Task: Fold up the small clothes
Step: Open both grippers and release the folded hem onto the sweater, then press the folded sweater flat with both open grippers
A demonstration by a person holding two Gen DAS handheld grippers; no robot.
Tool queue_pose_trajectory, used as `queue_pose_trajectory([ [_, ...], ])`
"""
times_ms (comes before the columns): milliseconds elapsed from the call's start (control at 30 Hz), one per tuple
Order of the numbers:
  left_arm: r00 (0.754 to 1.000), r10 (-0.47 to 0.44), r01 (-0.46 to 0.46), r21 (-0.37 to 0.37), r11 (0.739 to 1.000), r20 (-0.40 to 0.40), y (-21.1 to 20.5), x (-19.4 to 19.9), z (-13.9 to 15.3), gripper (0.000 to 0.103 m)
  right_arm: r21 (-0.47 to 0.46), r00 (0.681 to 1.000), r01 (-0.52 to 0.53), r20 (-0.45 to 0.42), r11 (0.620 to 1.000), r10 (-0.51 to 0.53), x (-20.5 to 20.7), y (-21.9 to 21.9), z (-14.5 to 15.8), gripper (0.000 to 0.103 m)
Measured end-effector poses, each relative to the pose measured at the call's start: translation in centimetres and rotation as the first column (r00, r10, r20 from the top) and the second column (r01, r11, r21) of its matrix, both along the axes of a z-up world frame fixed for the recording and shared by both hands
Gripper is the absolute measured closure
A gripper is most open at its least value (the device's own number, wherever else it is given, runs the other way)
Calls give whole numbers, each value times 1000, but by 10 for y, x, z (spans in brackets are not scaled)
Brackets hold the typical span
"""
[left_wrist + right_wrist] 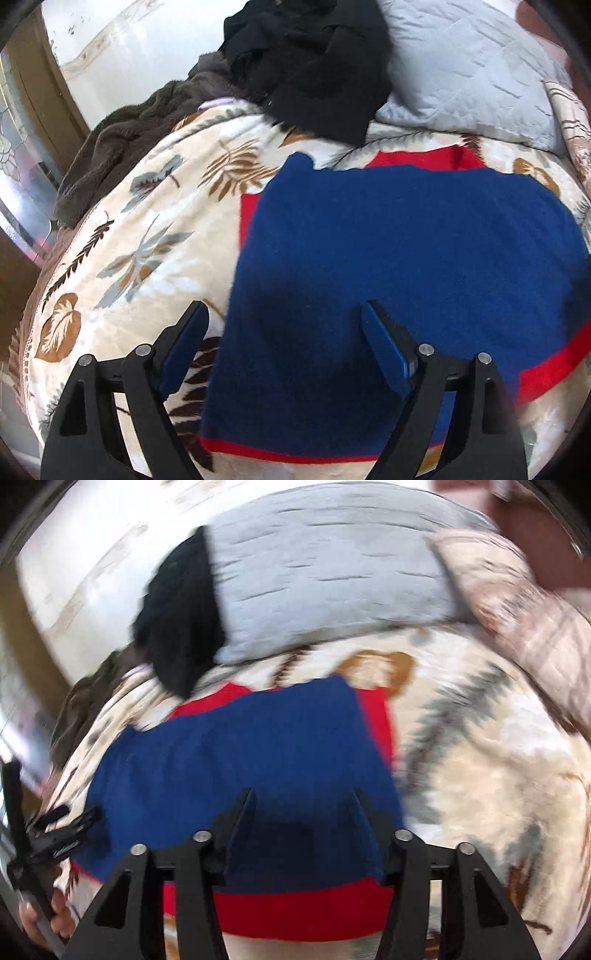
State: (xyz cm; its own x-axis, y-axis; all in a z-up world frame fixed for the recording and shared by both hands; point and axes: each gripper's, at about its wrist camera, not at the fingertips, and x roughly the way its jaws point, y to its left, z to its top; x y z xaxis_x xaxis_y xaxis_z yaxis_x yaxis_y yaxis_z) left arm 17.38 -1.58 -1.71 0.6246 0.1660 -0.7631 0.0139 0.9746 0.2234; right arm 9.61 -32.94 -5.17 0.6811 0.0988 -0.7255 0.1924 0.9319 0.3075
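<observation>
A blue garment with red trim (399, 258) lies folded flat on the leaf-patterned blanket (155, 236). It also shows in the right wrist view (243, 753), blurred. My left gripper (284, 314) is open and empty, hovering over the garment's near left edge. My right gripper (304, 797) is open and empty over the garment's near right part, just above its red hem (295, 912). The left gripper (70, 823) and the hand holding it appear at the left edge of the right wrist view.
A pile of black clothes (314, 62) and a brown fleece (122, 136) lie at the far side of the bed. A grey pillow (469, 66) sits at the far right, with a patterned pillow (517, 609) beside it. A wall and window are on the left.
</observation>
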Motion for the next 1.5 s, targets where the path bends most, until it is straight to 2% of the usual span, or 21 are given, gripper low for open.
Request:
queue_pose_trajectory([
  [33,1000,12,-12,-9,1000,-28,3,4,-5,17,15,1000,7,-26,1000,-6,3,-4,-7,46],
  [100,998,16,-19,-46,999,-67,7,9,-12,16,9,1000,8,-12,1000,-8,3,-6,-8,46],
  [167,998,25,-28,-48,998,-63,9,10,-10,14,14,1000,9,7,1000,-9,0,-4,0,46],
  [233,998,23,-27,-58,998,-65,11,9,-7,14,57,997,28,66,998,-32,-7,-9,8,46],
  [300,998,40,-42,-60,997,-43,15,8,-3,14,73,995,58,75,996,-64,-8,-16,11,46],
  [367,998,52,-54,-57,997,-47,19,10,-6,14,87,996,85,24,993,-87,-3,-23,4,46],
  [433,996,59,-63,-72,995,-65,22,14,-12,14,101,990,113,-91,988,-104,4,-28,-16,45],
  [467,996,63,-69,-81,994,-64,23,14,-12,14,119,988,123,-107,985,-111,5,-30,-21,45],
  [567,996,61,-66,-81,994,-66,23,15,-12,14,144,986,167,-53,975,-161,-1,-34,-15,46],
  [700,996,60,-65,-78,995,-64,24,15,-11,14,81,982,158,90,984,-165,-8,-29,10,44],
  [767,996,60,-65,-76,995,-63,24,16,-11,14,71,984,134,108,988,-141,-7,-25,12,44],
  [867,996,57,-62,-77,995,-61,24,16,-12,14,62,993,104,44,993,-107,5,-19,1,44],
  [967,997,54,-58,-77,995,-60,24,16,-12,14,22,993,89,-80,996,-87,16,-12,-20,45],
  [1000,997,52,-57,-79,995,-59,24,16,-13,14,32,993,90,-76,995,-88,17,-13,-23,45],
  [1067,997,52,-57,-87,995,-60,25,16,-13,14,33,995,87,-60,996,-85,15,-13,-21,50],
  [1167,997,52,-58,-95,994,-62,27,17,-14,14,13,998,58,-34,998,-58,14,-12,-14,80],
  [1200,997,52,-58,-95,994,-61,26,17,-14,13,22,998,53,-23,998,-53,13,-13,-11,86],
  [1300,997,51,-55,-87,995,-57,26,17,-15,13,63,998,56,18,996,-58,8,-19,-3,88],
  [1500,997,47,-51,-83,995,-55,25,17,-15,13,90,996,85,-49,992,-81,15,-24,-17,86],
])
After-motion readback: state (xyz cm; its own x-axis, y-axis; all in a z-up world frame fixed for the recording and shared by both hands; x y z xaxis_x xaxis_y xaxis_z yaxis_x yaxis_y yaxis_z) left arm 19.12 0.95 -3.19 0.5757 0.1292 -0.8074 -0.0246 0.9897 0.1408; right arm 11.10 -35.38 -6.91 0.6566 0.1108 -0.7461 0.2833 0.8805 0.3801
